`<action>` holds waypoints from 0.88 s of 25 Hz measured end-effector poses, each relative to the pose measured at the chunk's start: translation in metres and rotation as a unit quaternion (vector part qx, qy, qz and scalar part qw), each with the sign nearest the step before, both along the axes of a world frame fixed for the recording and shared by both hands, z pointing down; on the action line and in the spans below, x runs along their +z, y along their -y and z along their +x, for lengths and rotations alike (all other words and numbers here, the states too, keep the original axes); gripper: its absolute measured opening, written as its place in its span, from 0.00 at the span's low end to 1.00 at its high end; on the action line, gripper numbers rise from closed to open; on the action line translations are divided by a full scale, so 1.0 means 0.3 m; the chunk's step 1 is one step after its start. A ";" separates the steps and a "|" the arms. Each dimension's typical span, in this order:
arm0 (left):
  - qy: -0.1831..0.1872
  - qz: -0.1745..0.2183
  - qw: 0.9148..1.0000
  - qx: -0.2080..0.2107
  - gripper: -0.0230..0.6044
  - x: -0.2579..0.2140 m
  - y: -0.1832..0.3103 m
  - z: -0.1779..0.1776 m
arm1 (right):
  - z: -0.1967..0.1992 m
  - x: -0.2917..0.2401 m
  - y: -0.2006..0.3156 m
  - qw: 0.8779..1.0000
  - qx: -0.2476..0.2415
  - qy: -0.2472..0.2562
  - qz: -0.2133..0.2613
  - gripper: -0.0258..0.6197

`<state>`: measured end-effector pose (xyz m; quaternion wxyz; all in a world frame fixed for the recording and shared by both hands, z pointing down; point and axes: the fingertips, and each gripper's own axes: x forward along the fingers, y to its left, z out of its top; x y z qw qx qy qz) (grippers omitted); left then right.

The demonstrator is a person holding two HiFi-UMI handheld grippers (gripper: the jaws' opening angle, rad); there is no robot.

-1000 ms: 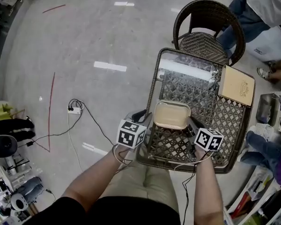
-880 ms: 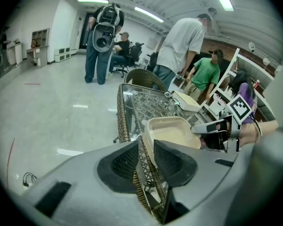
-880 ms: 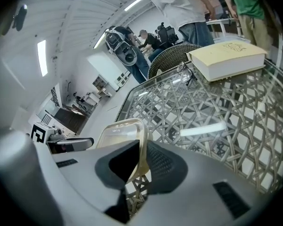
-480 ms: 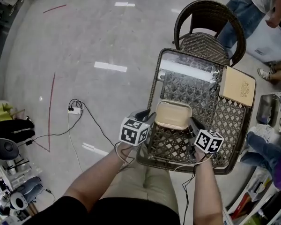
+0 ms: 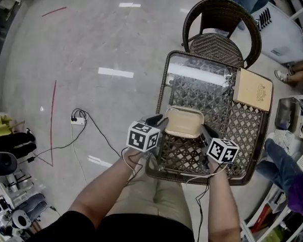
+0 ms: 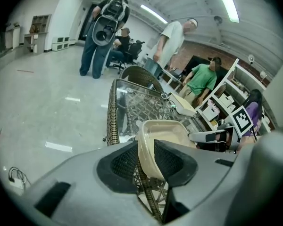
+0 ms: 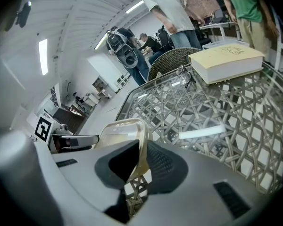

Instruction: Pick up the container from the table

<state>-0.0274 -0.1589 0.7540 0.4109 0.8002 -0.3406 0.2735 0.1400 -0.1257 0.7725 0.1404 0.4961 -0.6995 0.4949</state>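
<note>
Grasp done: left gripper (image 5: 159, 121) and right gripper (image 5: 204, 130) each pinch an opposite wall of the container (image 5: 184, 122); lifting clear of the table (image 5: 164, 84) apparently remains.

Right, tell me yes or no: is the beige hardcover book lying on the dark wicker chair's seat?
No, the beige hardcover book lies on the far right corner of the glass-topped wicker table, near the dark wicker chair.

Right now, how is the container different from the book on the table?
The container is an open tray with rounded corners; the book is closed, with square corners. The container is at the near side of the table, its rim pinched by the left gripper and the right gripper; the book lies at the far right corner, untouched. Both are pale tan.
</note>
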 end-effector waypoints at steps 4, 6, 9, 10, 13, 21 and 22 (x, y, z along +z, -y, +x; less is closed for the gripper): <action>-0.014 -0.006 1.000 -0.007 0.19 0.010 0.006 0.004 | 0.003 -0.001 0.002 1.000 0.005 0.001 0.004 0.11; -0.024 -0.015 1.000 -0.013 0.19 0.017 0.004 0.003 | 0.004 0.001 0.002 1.000 0.006 0.003 0.002 0.11; -0.040 -0.025 0.999 -0.019 0.18 0.020 0.001 0.007 | 0.001 0.004 0.002 1.000 0.011 0.010 -0.004 0.11; -0.046 -0.027 0.998 -0.022 0.15 0.018 0.000 0.009 | -0.001 0.004 0.002 1.000 0.013 0.015 -0.007 0.11; -0.065 -0.043 0.996 -0.035 0.13 0.017 -0.009 0.008 | -0.006 0.002 -0.002 0.999 0.020 0.029 -0.009 0.10; -0.047 -0.034 0.998 -0.027 0.09 -0.008 -0.038 0.000 | -0.021 -0.065 -0.026 0.999 0.024 0.003 0.036 0.08; -0.047 -0.036 0.998 -0.027 0.09 -0.013 -0.050 -0.001 | -0.022 -0.075 -0.036 0.999 0.024 0.002 0.037 0.08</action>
